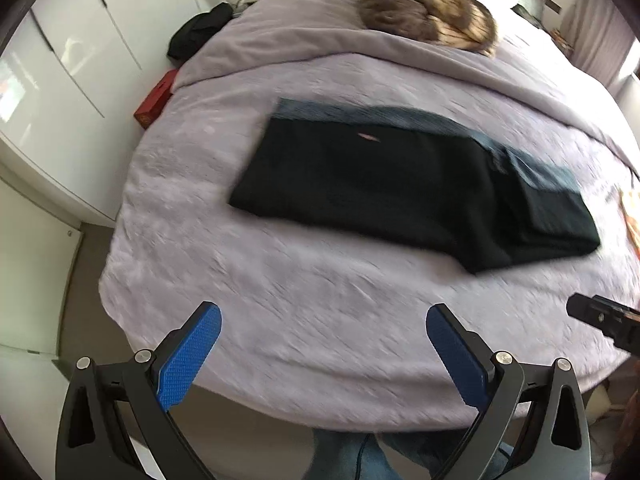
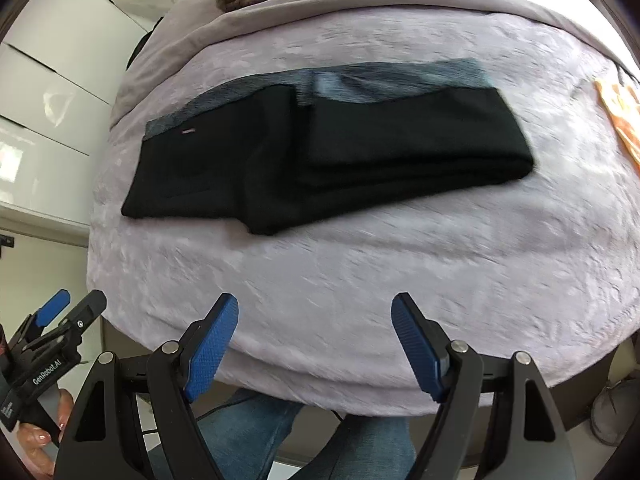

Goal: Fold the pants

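Black pants (image 1: 400, 184) with a grey-blue waistband lie folded flat on the lilac bedspread (image 1: 320, 320); they also show in the right wrist view (image 2: 320, 152), the legs doubled over toward the right. My left gripper (image 1: 323, 320) is open and empty, held above the bed's near edge, well short of the pants. My right gripper (image 2: 315, 310) is open and empty, also back near the bed's front edge. The left gripper shows at the lower left of the right wrist view (image 2: 60, 320).
A brown furry bundle (image 1: 424, 16) lies at the far end of the bed. A black garment (image 1: 200, 32) and a red box (image 1: 156, 100) sit at the bed's left side by white wardrobes (image 1: 60, 80). An orange item (image 2: 620, 116) lies at the right.
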